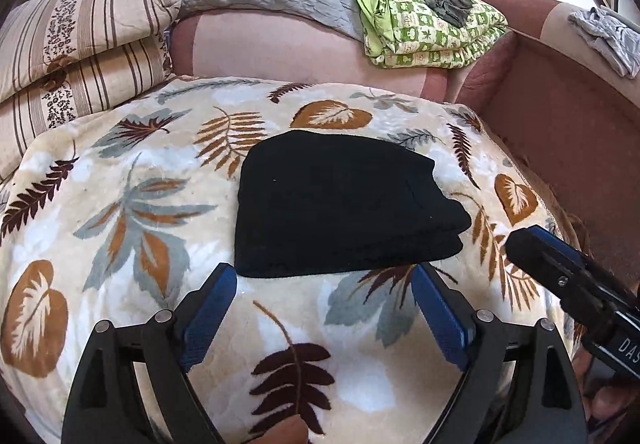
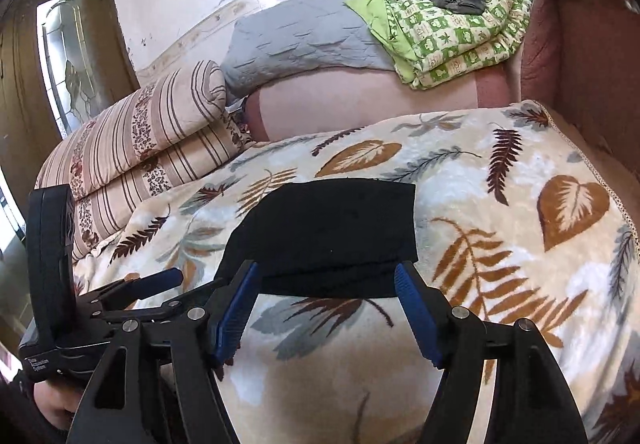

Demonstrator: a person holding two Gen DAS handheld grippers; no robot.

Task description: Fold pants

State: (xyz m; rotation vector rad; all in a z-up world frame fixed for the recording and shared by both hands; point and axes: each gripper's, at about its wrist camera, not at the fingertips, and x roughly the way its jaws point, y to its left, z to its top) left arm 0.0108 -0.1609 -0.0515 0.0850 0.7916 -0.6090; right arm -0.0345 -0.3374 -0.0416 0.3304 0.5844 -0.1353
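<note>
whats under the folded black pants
The folded black pants lie on a cream plush blanket with leaf print; the blanket's part beneath them is hidden.

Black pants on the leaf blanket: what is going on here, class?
A person holds a gripper in each hand. The black pants lie folded into a compact stack on the leaf-print blanket. The left gripper and right gripper are both open, just short of the pants' near edge, holding nothing.
</note>
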